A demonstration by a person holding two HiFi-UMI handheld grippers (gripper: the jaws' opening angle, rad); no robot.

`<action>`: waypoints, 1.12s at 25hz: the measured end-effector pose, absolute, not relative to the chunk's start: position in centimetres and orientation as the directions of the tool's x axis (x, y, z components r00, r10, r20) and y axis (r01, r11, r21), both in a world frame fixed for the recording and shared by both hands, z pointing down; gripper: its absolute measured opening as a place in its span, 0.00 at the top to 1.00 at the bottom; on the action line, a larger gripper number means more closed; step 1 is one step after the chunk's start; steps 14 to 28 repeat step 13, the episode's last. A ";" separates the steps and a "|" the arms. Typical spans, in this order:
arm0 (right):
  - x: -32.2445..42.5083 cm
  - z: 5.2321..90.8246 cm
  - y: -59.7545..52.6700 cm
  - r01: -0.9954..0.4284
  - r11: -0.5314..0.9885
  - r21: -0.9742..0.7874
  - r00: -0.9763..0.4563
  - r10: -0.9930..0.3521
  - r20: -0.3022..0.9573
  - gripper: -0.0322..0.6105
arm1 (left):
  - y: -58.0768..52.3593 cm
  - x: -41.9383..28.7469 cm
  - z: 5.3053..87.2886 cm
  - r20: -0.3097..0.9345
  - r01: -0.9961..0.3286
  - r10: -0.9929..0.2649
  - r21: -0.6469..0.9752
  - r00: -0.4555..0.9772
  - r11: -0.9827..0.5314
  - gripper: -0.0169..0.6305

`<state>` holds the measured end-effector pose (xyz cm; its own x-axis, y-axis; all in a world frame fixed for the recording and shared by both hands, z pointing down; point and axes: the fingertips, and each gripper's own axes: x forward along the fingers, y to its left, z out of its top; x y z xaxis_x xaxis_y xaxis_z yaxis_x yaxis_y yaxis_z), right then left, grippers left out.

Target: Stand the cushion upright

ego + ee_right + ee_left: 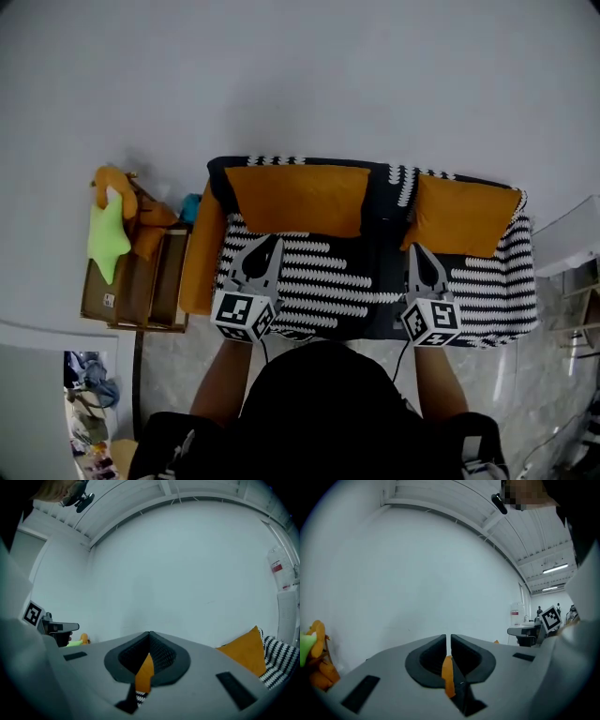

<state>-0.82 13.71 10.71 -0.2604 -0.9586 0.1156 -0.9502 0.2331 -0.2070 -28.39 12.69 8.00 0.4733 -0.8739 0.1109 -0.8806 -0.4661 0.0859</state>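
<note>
Nearly upright cushion [295, 199], long axis left-right

The left gripper [271, 244] and the right gripper [417, 249] look alike. Each is a pale grey shell tapering to a point, its jaws lined with black ribbed pads [161, 656], and black rectangular slots [236, 688] are sunk into the shell. At its near end each carries a white cube [242, 317] printed with black square markers. A thin dark cable [263, 347] trails back from the cube. The person wears a black top [164, 441].

L cushion [295, 199] & R cushion [464, 216] on sofa [319, 281]; crate [131, 295], prob. w/ toys [108, 234], at left.
</note>
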 end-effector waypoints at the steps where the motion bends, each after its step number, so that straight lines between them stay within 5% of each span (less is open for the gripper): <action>1: -1.1 10.6 13.7 -0.951 0.231 -0.205 -0.258 -0.959 0.116 0.90 | 12.5 -28.9 8.0 0.111 -0.881 -0.875 0.088 0.472 -0.464 0.91; 28: -2.4 10.6 13.2 -0.963 0.206 -0.173 -0.230 -0.964 0.131 0.90 | 11.0 -31.1 9.3 0.135 -0.879 -0.869 0.110 0.475 -0.464 0.91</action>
